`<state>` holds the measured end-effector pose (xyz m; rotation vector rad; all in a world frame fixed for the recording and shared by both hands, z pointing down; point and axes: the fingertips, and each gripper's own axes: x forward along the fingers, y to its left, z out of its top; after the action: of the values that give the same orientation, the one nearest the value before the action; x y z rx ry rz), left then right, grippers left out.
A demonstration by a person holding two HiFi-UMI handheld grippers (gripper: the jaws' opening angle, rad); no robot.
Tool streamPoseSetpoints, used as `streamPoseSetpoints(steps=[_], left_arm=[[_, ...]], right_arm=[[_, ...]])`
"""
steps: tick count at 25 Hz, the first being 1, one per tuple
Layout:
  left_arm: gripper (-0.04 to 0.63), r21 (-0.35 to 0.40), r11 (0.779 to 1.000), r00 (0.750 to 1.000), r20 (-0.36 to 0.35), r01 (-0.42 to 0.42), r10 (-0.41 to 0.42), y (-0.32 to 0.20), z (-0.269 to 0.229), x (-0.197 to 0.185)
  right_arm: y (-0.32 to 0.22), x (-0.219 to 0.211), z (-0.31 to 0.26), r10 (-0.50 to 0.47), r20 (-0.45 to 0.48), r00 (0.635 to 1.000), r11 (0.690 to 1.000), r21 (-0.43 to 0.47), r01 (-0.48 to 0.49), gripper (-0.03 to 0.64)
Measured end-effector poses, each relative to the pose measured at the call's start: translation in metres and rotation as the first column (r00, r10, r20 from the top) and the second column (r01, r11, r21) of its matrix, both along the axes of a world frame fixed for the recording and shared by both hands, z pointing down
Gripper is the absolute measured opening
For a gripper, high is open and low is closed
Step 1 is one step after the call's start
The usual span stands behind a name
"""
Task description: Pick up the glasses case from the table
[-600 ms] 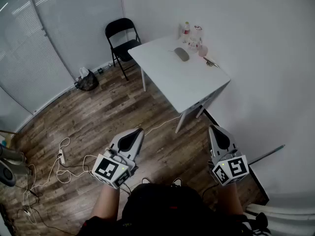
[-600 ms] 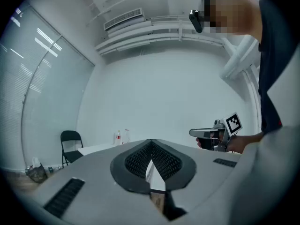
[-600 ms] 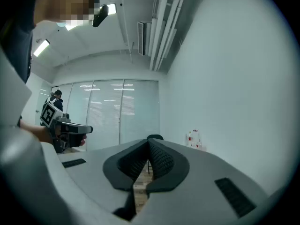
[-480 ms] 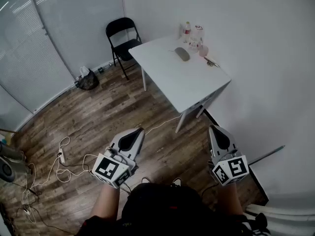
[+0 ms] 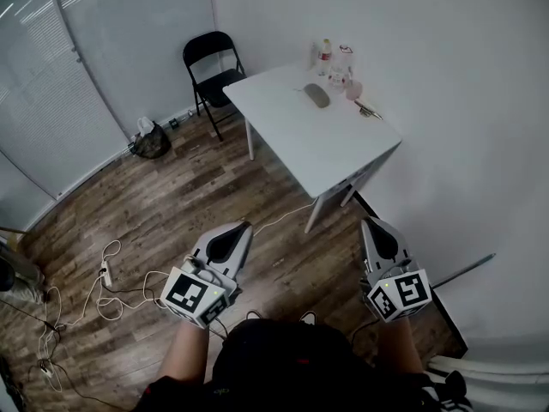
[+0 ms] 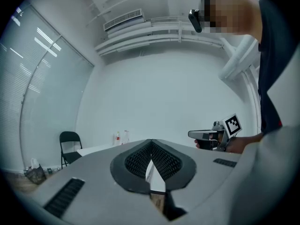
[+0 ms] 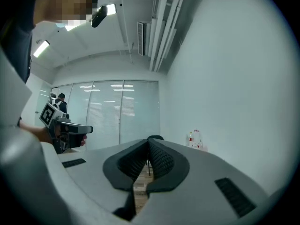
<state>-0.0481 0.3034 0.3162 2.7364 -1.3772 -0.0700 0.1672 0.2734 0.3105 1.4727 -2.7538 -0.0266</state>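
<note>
The grey oval glasses case (image 5: 316,94) lies on the white table (image 5: 300,136) near its far end, well ahead of both grippers. My left gripper (image 5: 244,227) is held level over the wooden floor at the lower left, jaws shut with nothing between them. My right gripper (image 5: 371,223) is level at the lower right, close to the wall, also shut and empty. In the left gripper view my shut left gripper (image 6: 151,142) meets at the tips, with the table edge (image 6: 96,148) beyond. In the right gripper view my right gripper (image 7: 148,138) is closed tip to tip.
Bottles and small items (image 5: 336,65) stand at the table's far corner by the wall. A black folding chair (image 5: 212,69) stands left of the table. A dark bag (image 5: 152,141) sits by the blinds, and cables (image 5: 107,290) trail over the floor at the left.
The right gripper has shifted very slightly to the left. The left gripper, the table and the glasses case stay as they were.
</note>
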Motion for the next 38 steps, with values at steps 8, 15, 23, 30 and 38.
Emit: streamPoseSetpoints(steps=[8,15,23,30,38], left_arm=[[0.02,-0.011,1.0,1.0,-0.001,-0.028,0.028,0.004,0.008,-0.021],[0.02,-0.049,0.997,0.998,-0.006,-0.062,0.062,0.007,0.023,-0.054],[0.02,-0.051,0.996,0.997,-0.012,-0.07,0.07,-0.003,0.026,-0.075],[0.02,-0.056,0.997,0.998,-0.005,-0.056,0.056,-0.036,0.034,-0.078],[0.02,-0.062,0.998,1.0,0.0,-0.031,0.031,-0.11,0.034,-0.064]], right_arm=[[-0.002,-0.024,0.007,0.041,0.016,0.999,0.999,-0.021,-0.04,0.02],[0.001,-0.068,0.017,0.044,0.026,0.999,0.998,-0.035,-0.043,0.02],[-0.006,-0.087,0.018,0.049,-0.01,0.999,0.997,-0.053,-0.049,0.02],[-0.045,-0.104,0.019,-0.006,-0.01,1.0,0.999,-0.033,0.006,0.02],[-0.121,-0.085,0.028,-0.012,-0.001,1.0,0.998,-0.064,0.012,0.021]])
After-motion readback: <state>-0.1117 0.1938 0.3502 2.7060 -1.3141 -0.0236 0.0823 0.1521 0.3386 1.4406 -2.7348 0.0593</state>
